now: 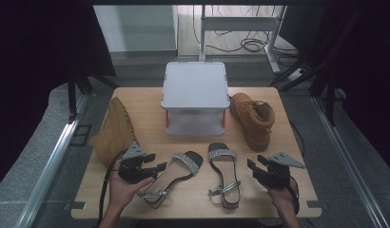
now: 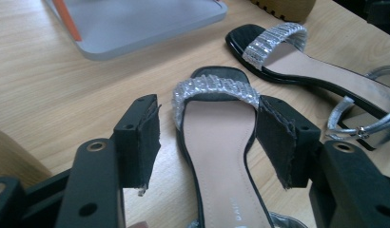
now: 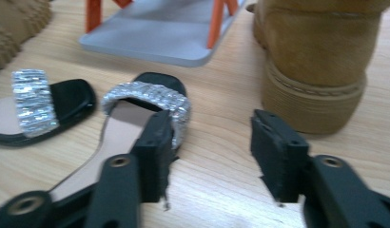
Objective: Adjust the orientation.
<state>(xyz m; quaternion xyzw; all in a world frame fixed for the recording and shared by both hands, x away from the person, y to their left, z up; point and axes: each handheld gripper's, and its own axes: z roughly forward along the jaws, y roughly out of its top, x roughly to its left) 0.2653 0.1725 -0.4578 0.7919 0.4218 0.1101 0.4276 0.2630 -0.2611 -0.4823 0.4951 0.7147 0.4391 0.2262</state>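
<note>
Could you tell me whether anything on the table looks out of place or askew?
Yes: the left tan boot lies tipped on its side, sole showing, while its mate stands upright. The left sandal also sits angled, unlike the straighter right sandal.

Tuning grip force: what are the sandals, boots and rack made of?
Left sandal and right sandal: glossy black sole, maybe patent synthetic; sparkly silver toe band; smooth beige insole. Boots: matte tan, nubuck-like, ribbed rubbery sole. Rack: matte grey shelves, likely plastic, orange posts.

Clutter on wooden table (image 1: 193, 190):
grey two-tier rack (image 1: 195, 85) at back centre; tan boot (image 1: 252, 118) upright to its right, another tan boot (image 1: 114, 130) tipped over on the left.
</note>
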